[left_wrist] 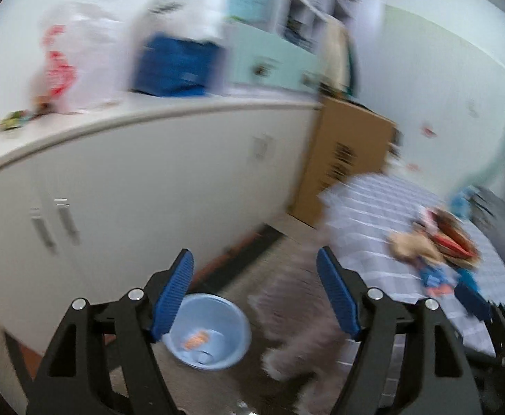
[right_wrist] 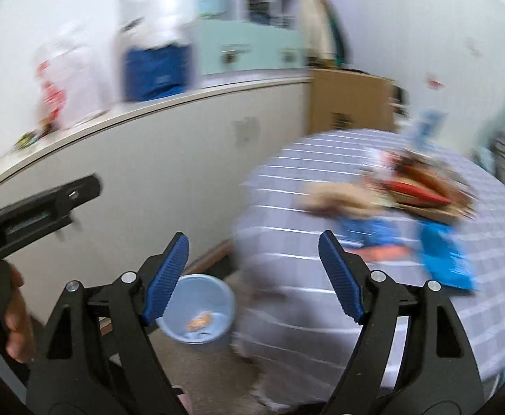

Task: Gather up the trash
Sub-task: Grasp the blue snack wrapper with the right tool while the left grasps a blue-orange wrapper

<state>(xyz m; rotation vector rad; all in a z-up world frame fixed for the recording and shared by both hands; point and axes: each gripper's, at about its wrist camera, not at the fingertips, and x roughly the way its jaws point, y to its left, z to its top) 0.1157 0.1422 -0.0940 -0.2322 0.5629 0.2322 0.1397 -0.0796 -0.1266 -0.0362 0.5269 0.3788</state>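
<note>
Both views are motion-blurred. A light blue bin (left_wrist: 211,335) stands on the floor by the cabinet, with an orange wrapper inside; it also shows in the right wrist view (right_wrist: 200,314). Trash lies on the checked tablecloth: a tan crumpled piece (left_wrist: 411,245), a red-brown wrapper (left_wrist: 453,238), blue wrappers (left_wrist: 435,276). In the right wrist view they are the tan piece (right_wrist: 339,200), red wrapper (right_wrist: 418,190) and a blue packet (right_wrist: 446,259). My left gripper (left_wrist: 256,290) is open and empty above the floor. My right gripper (right_wrist: 254,273) is open and empty near the table's edge.
A white cabinet (left_wrist: 131,180) carries a plastic bag (left_wrist: 76,62) and a blue box (left_wrist: 180,65). A cardboard box (left_wrist: 346,159) stands beyond it. The table (right_wrist: 321,297) with its hanging cloth is at the right. The left gripper's body (right_wrist: 38,207) shows at the left.
</note>
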